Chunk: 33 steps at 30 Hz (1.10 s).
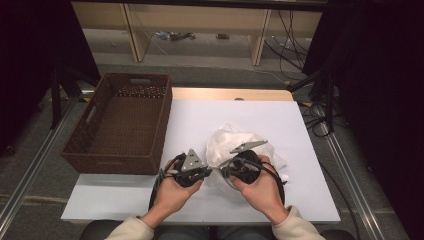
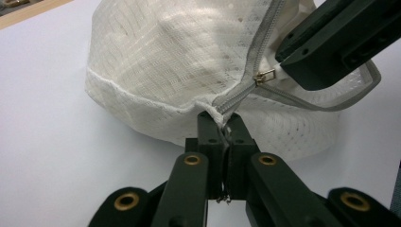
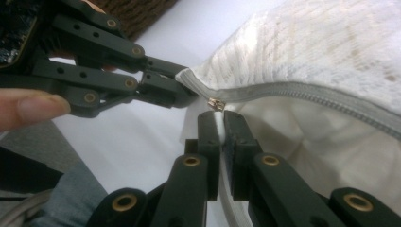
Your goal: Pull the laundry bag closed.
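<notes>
A white mesh bag [image 1: 235, 140] with a grey zipper [image 2: 262, 42] lies on the white table top [image 1: 200, 115]. My left gripper [image 2: 222, 125] is shut on the bag's corner, where the zipper ends. My right gripper [image 3: 218, 118] is shut on the white tab of the brass zipper pull [image 3: 215, 104], right beside the left jaws. In the high view the left gripper [image 1: 211, 171] and the right gripper [image 1: 222, 172] meet tip to tip at the bag's near left edge. The zipper looks closed along most of its visible length.
An empty brown wicker basket [image 1: 120, 125] stands at the table's left, close to my left hand. Bare table lies in front of the bag and to its right. Floor cables and wooden frame legs lie beyond the far edge.
</notes>
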Each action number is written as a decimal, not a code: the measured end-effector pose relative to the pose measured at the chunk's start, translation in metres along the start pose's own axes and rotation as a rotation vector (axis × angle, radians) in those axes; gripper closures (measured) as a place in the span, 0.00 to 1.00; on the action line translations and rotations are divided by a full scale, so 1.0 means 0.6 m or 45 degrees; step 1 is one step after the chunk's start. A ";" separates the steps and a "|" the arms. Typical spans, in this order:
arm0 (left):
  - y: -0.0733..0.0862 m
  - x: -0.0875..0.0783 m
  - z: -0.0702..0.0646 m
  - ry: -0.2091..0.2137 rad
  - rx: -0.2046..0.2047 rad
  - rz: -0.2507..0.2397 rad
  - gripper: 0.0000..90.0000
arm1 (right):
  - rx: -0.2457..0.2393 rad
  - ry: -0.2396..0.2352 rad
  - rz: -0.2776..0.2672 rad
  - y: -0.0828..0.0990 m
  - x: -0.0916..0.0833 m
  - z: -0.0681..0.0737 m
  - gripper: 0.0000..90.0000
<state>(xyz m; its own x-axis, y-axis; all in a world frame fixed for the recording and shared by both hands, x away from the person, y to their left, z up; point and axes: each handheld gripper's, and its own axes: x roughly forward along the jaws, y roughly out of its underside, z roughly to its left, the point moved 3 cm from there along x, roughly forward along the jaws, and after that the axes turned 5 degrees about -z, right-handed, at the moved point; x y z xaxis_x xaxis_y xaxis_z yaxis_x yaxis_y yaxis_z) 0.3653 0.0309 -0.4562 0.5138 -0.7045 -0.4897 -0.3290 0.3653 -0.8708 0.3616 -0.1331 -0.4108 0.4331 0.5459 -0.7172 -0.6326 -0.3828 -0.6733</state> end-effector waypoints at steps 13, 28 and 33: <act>0.002 -0.004 0.007 0.011 -0.039 -0.009 0.97 | -0.002 0.025 -0.001 0.001 -0.009 -0.001 0.97; 0.004 -0.007 0.015 -0.033 -0.032 -0.005 0.97 | -0.001 0.025 -0.022 0.006 -0.014 -0.025 0.97; 0.005 -0.008 0.016 -0.034 -0.033 0.006 0.97 | 0.021 0.024 -0.018 0.010 -0.019 -0.029 0.97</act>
<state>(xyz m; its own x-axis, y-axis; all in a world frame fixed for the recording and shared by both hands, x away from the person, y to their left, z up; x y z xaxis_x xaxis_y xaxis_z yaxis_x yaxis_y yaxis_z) 0.3694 0.0410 -0.4572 0.5331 -0.6859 -0.4954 -0.3519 0.3527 -0.8671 0.3642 -0.1545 -0.4097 0.4543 0.5368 -0.7110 -0.6369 -0.3623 -0.6805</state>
